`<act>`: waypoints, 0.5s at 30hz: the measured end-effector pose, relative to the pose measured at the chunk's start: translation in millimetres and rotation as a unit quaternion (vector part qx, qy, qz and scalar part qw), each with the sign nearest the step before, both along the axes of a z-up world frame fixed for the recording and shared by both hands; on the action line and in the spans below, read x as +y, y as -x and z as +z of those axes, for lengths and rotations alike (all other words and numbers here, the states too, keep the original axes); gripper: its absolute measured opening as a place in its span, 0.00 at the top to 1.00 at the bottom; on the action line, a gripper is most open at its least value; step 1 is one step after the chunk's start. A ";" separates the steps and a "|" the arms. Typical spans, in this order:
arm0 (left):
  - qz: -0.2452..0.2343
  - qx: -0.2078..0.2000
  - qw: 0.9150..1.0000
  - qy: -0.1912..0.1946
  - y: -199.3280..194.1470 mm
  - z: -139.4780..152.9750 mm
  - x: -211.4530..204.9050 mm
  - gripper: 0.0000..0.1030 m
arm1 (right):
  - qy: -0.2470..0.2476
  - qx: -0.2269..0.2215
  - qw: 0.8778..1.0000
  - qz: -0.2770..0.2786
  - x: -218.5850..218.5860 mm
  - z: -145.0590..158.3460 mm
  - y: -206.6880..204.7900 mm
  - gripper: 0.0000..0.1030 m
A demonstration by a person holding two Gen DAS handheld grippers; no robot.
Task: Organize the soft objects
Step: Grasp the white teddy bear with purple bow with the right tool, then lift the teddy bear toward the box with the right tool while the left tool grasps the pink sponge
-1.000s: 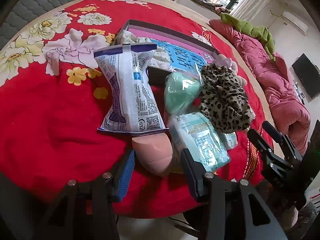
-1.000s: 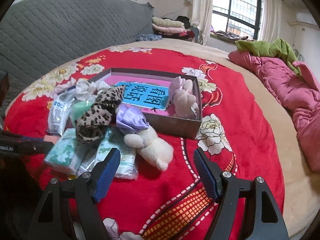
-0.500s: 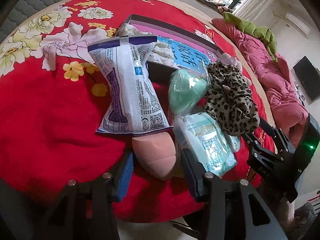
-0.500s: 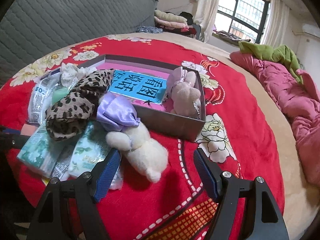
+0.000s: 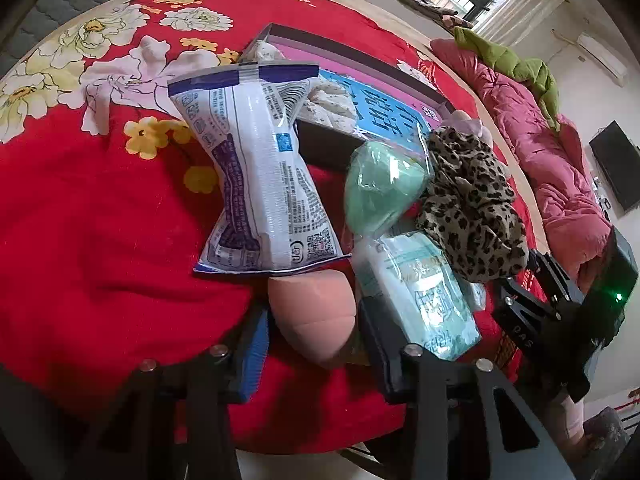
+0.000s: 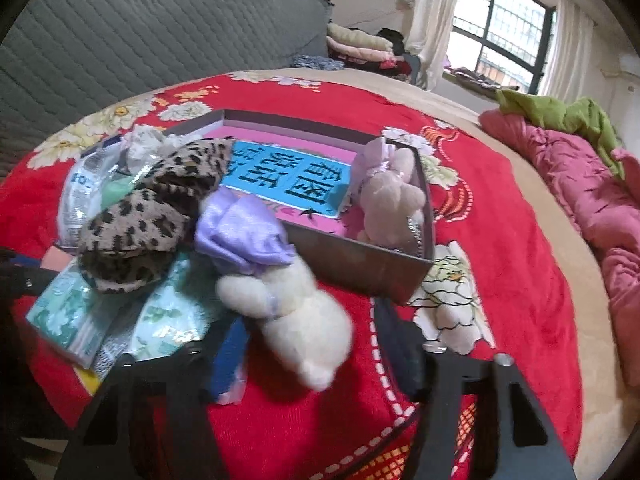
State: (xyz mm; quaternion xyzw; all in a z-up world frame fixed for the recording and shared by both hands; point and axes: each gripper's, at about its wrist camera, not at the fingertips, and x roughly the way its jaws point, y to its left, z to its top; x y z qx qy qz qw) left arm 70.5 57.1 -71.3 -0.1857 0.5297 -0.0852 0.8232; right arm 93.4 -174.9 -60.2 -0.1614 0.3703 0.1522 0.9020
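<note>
Both your grippers are closing at once. Left gripper (image 5: 312, 332): jaws narrowing around the peach sponge (image 5: 316, 316), which sits between them at the near edge of the pile; the pads look to be at its sides, but you can't tell from here whether they press yet. Right gripper (image 6: 312, 344): a second ago its jaws stood wide apart over the red blanket (image 6: 500, 280); now they have drawn in sharply on the cream plush (image 6: 296, 312), whose lower body lies between them. The left pad sits against its side, the right one looks just short. The motion blurs the view.

Compared with earlier, the right gripper has dropped closer to the plush, and the left has barely shifted.

Reading for the task: two pickups are starting together, likely bound for the box (image 6: 360, 264), just behind the plush. Box already holds a pink plush (image 6: 392, 188) on a blue card (image 6: 288, 184). Snack bag (image 5: 260, 184), green sponge (image 5: 380, 188), leopard cloth (image 5: 468, 200) and tissue pack (image 5: 420, 292) remain outside, heaped against its near wall.
</note>
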 end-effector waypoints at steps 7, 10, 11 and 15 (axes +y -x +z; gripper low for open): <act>0.002 -0.001 1.000 0.001 0.0 -0.8 1.4 0.62 | -0.029 0.015 0.999 -0.013 -11.2 7.7 5.4 0.56; -0.001 -0.003 1.000 -0.005 0.5 0.8 0.2 0.62 | -0.075 0.029 0.996 -0.040 -28.2 12.0 4.6 0.56; -0.001 -0.005 1.000 -0.005 1.1 1.6 -0.3 0.63 | -0.089 0.033 0.994 -0.050 -34.4 13.1 4.5 0.56; -0.004 -0.009 1.000 -0.006 6.1 5.1 0.0 0.63 | -0.128 0.042 0.988 -0.077 -51.9 16.7 5.5 0.56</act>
